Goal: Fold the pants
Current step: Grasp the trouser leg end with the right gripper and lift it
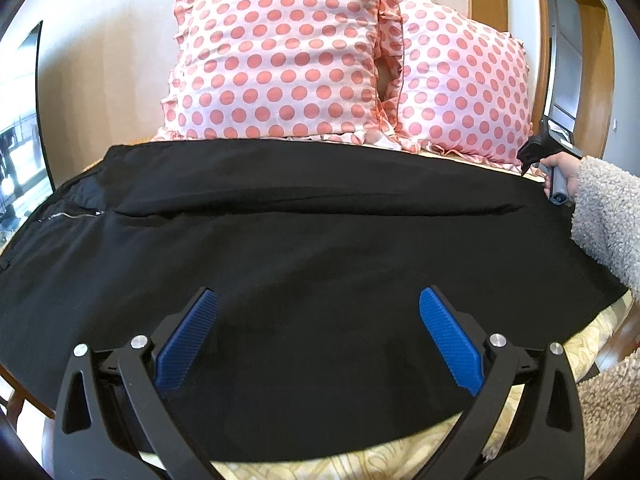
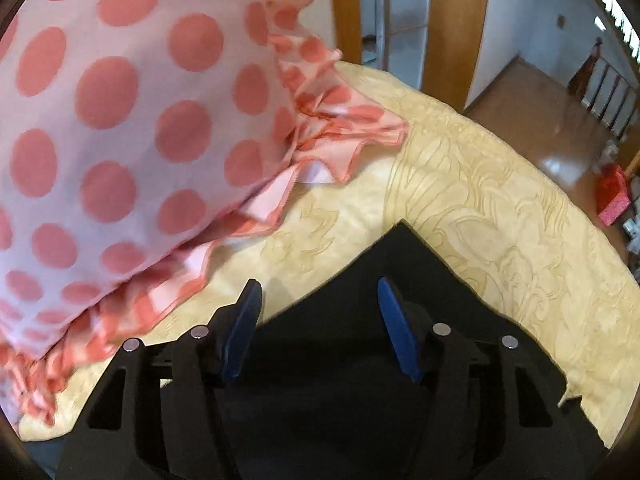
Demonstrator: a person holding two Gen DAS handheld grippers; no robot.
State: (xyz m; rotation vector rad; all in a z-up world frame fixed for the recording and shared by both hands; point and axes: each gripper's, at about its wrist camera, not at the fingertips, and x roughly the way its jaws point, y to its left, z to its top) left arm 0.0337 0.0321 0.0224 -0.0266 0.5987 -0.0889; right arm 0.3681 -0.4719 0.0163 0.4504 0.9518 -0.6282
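Blue pads [image 1: 188, 344] of the left gripper [image 1: 318, 308] stand wide apart, hovering over the near part of the black pants [image 1: 320, 240] and holding nothing. These pants lie spread flat across the yellow patterned bed cover [image 1: 400, 460], filling most of the bed from its left edge to near its right edge, with a zipper [image 1: 68, 214] showing toward the left end. Behind them, at the head of the bed, 2 pink pillows with red dots [image 1: 276, 60] lean upright side by side.

At the right edge of the bed, the right gripper [image 2: 318, 300] is also open, its fingers [image 2: 396, 332] moderately spread above a corner of the pants [image 2: 400, 264] without pinching the cloth. One pillow's frilled edge [image 2: 320, 136] lies just beside that corner. A hand in a fleecy sleeve [image 1: 604, 216] grips the handle.
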